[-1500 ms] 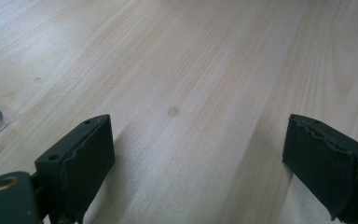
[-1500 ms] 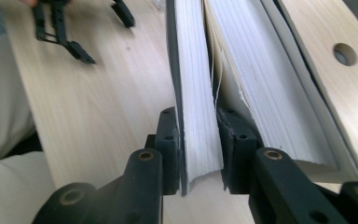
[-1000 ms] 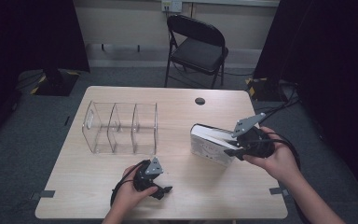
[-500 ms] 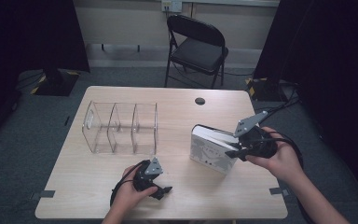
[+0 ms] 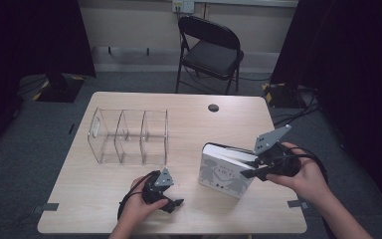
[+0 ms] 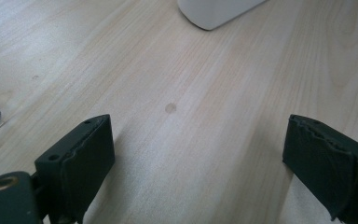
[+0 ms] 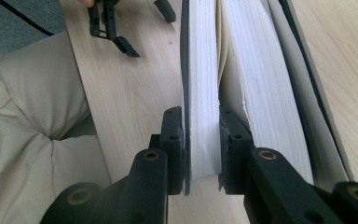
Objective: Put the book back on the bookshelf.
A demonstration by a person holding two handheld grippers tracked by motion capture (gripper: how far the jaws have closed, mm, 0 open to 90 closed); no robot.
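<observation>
Clear organizer [image 5: 129, 137] blocks table's [image 5: 104, 209] left-center; front strip w/ free room.

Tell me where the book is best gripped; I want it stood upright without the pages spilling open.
Grip the book across its full thickness, both covers together, from its open page edge on the person's right. The right gripper pinches just the front cover and a thin sheaf, so the rest of the block fans away. The book stands tilted on one edge, leaving that page edge free to reach.
</observation>
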